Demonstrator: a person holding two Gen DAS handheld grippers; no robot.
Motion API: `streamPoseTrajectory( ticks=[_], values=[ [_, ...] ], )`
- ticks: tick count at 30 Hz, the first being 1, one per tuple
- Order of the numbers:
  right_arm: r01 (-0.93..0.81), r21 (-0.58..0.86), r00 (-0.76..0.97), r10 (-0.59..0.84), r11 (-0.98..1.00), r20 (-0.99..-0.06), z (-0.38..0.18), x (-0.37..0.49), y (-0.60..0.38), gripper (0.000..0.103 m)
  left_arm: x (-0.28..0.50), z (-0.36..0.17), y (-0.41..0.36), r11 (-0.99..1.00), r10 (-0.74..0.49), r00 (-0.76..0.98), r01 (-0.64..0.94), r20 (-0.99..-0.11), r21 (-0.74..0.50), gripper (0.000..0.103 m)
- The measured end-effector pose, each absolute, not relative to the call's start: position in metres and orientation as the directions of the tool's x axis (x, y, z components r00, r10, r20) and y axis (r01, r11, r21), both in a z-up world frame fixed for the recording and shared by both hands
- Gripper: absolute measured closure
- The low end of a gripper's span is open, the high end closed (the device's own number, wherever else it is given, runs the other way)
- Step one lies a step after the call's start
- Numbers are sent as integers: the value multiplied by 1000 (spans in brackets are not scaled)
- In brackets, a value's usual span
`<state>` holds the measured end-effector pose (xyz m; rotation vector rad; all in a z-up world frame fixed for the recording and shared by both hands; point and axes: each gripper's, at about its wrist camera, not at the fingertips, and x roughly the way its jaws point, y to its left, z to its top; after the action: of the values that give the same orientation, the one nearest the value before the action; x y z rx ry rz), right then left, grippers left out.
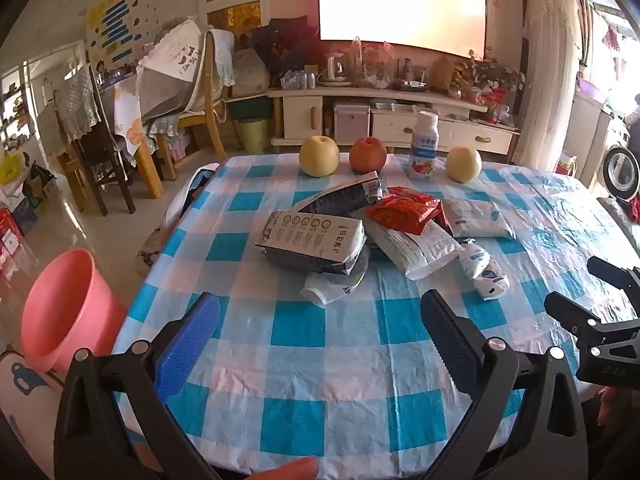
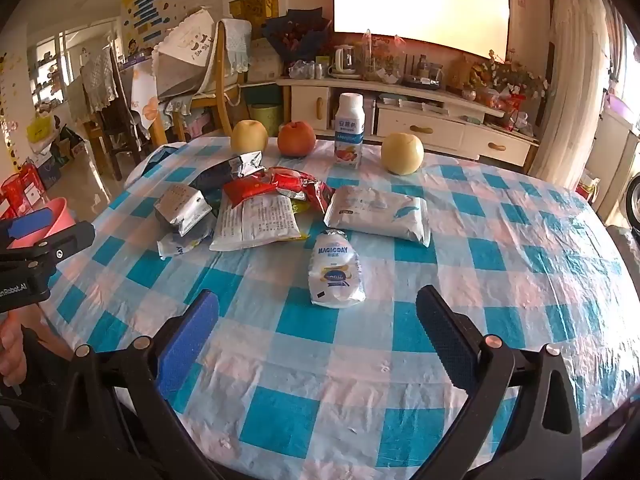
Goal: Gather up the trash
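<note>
Two handheld grippers hover over the near edge of a tabletop [image 2: 500, 248] covered in a blue-and-white checked plastic cloth, both angled downward toward it. The left gripper [image 1: 320, 344] has its jaws spread wide with nothing between them, only bare cloth showing in the gap. The right gripper [image 2: 316, 340] is likewise released, jaws wide apart and empty. A loose heap of trash lies near the middle of the tabletop: a flattened grey-and-white carton [image 1: 312, 240] on the left, a second dark carton [image 1: 344, 196] tilted behind it, a crumpled red wrapper [image 2: 276, 188] on top of the pile, and a white printed wrapper [image 2: 256, 220] lying beneath the red one. A white crumpled scrap [image 1: 332, 286] pokes out from under the front carton. Just right of the heap rests a flat white wipes pack [image 2: 378, 214], and nearer the right gripper, apart from the pile, lies a small white pouch [image 2: 336, 272] printed with blue letters. Along the far edge stand, left to right, a yellow pear [image 1: 319, 156], a red apple [image 1: 367, 155], an upright white drink bottle [image 1: 424, 146] and another yellow pear [image 1: 463, 164], each apart from its neighbours. Off the tabletop's left side, lower down, sits a pink plastic basin [image 1: 64, 312]. Behind the tabletop are wooden chairs draped with cloths and a pale cabinet crowded with small items.
</note>
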<state>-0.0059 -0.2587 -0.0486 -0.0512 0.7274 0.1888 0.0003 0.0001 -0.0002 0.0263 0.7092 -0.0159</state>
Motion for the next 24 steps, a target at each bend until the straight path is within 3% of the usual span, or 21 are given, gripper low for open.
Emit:
streamPoseTrajectory(
  ticks=[24],
  values=[
    [-190,24,732,158,982,-663,-51,-4,-257,3,-1,1,-2,999,2,750,24,-662,30,4]
  ],
)
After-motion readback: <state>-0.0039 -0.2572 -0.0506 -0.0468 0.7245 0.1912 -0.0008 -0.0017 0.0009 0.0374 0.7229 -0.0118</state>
